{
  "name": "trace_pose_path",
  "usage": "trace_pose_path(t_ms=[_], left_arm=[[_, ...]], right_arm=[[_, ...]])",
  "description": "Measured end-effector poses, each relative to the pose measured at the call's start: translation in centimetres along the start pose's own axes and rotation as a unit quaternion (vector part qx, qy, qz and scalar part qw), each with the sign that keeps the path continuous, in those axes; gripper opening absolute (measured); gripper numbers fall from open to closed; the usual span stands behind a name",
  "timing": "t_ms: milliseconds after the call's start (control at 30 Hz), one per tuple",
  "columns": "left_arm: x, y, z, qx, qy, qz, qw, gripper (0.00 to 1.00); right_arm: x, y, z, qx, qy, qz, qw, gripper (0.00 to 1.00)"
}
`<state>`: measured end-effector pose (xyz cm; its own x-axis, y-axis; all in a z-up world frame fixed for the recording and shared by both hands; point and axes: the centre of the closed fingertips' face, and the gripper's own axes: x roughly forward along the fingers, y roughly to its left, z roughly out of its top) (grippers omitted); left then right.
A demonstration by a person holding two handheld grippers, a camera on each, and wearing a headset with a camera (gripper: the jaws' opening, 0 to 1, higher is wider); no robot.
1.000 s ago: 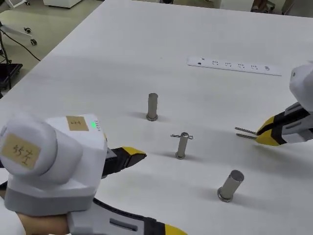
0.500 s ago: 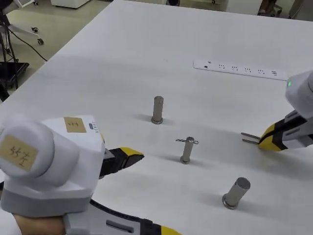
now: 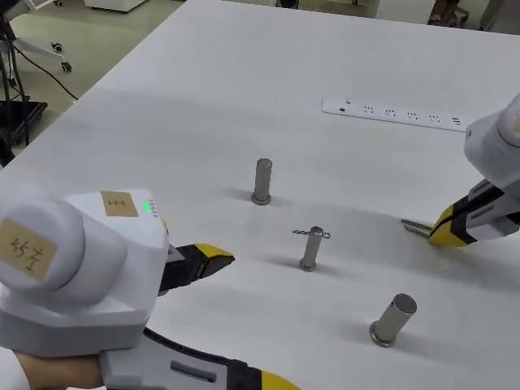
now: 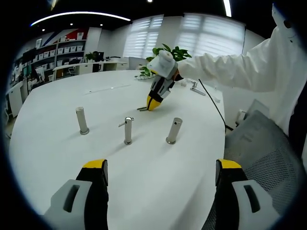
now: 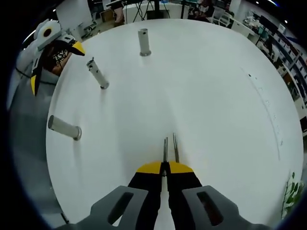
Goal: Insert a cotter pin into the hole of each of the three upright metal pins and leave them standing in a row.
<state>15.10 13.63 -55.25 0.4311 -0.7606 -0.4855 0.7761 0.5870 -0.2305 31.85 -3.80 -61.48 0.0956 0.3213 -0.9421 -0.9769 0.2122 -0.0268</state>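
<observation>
My left tool [image 4: 161, 166] hangs released; my right tool [image 5: 166, 167] grips a cotter pin [image 5: 170, 147]. Three metal pins [image 3: 309, 249] stand on the white desk [image 3: 195, 97], power strip [image 3: 396, 114] beyond, office shelves [image 4: 62, 48] behind.

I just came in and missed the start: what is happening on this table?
A person works with two hand-held claws. The right claw is shut on a cotter pin, beside three upright metal pins on the table. The middle pin already carries a second cotter pin; the far pin and near pin are bare. The left claw is open, empty.
</observation>
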Motion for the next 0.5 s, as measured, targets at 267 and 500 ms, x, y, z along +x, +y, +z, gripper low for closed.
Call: trace_pose_path(t_ms=[267, 500], left_arm=[[-0.29, 0.13, 0.13, -0.001, -0.003, 0.005, 1.0000, 0.92], [-0.32, 0.13, 0.12, -0.005, -0.003, 0.004, 1.0000, 0.91]], right_arm=[[0.12, 0.17, 0.05, -0.047, 0.052, 0.014, 0.9975, 0.00], [0.18, 0.24, 0.02, -0.076, 0.077, 0.018, 0.9940, 0.00]])
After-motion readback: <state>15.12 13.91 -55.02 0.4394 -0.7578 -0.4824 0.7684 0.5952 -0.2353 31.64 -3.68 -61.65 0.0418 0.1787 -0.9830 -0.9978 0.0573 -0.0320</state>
